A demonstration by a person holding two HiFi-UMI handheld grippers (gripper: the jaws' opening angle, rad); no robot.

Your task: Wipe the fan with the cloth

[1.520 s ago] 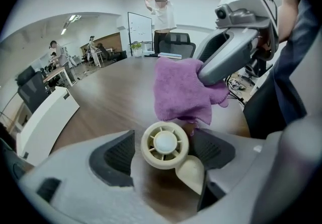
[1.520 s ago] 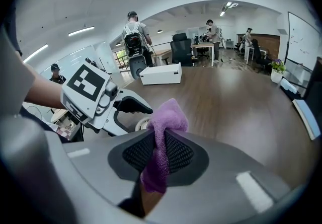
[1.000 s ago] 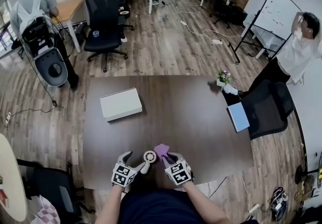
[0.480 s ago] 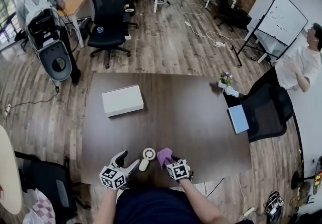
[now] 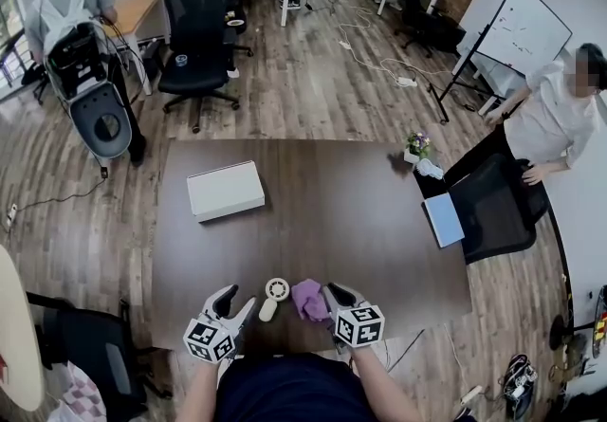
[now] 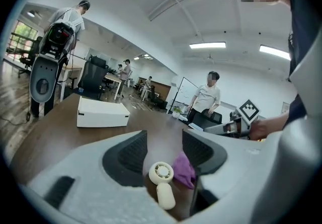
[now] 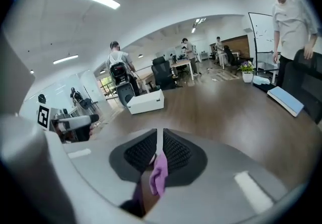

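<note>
Pinching the cloth [image 5: 309,300] in just-closed jaws, right gripper [image 5: 334,295] at the table [image 5: 379,221] edge, left gripper [image 5: 237,302] empty, jaws apart, just narrowing, fan [image 5: 275,294] untouched ahead, bare tabletop beyond.

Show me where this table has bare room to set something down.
Free: the table's wide middle between the white box and the flower pot, and the right side beyond the cloth. Crowded: the near edge around the fan.
</note>
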